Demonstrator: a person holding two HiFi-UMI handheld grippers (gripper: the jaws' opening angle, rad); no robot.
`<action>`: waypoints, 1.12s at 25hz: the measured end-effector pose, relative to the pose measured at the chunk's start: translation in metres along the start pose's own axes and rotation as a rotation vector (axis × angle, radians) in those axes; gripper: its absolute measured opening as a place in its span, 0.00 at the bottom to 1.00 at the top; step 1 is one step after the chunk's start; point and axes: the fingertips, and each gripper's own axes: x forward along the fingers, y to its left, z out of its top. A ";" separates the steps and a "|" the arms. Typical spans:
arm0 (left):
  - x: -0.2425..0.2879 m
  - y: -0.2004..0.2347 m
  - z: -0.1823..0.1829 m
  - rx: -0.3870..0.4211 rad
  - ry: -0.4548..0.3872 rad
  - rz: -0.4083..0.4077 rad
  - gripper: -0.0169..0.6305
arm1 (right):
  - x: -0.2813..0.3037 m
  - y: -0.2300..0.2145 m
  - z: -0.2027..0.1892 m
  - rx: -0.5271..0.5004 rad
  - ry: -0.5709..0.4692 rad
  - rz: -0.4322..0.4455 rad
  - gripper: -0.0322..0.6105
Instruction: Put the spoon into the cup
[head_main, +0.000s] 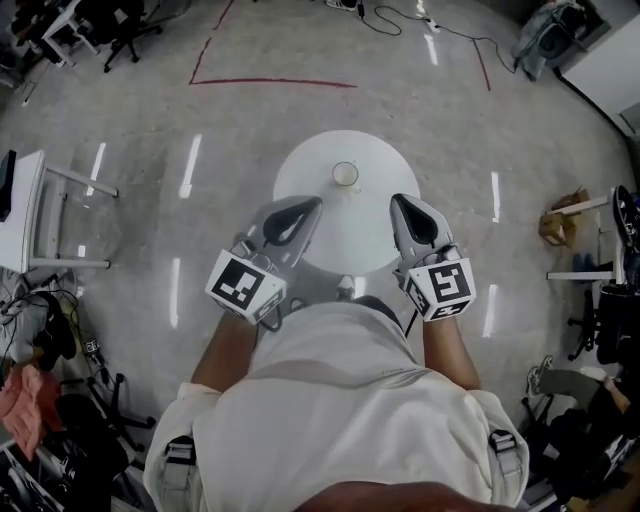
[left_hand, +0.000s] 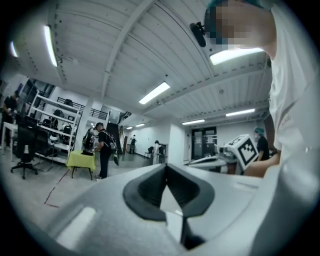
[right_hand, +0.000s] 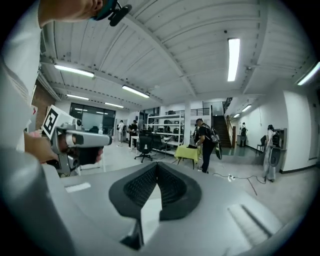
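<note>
Hovering over the table (head_main: 352, 238), you are holding left gripper (head_main: 312, 206) and right gripper (head_main: 398, 203) clenched and empty, seemingly readying; cup (head_main: 345, 174) is waiting beyond; no spoon showing.

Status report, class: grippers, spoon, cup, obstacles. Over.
Left gripper and right gripper shut, empty, over table's near side. Cup on table, untouched. Spoon not in sight. Path to cup clear.
</note>
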 end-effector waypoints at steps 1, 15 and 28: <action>-0.002 -0.003 0.003 0.006 -0.006 -0.006 0.03 | -0.006 0.002 0.011 0.000 -0.027 -0.007 0.06; -0.027 -0.016 0.023 0.034 -0.023 0.004 0.03 | -0.026 0.026 0.049 -0.102 -0.077 0.003 0.06; -0.020 -0.029 0.023 0.035 -0.017 0.002 0.03 | -0.030 0.022 0.045 -0.138 -0.061 0.042 0.06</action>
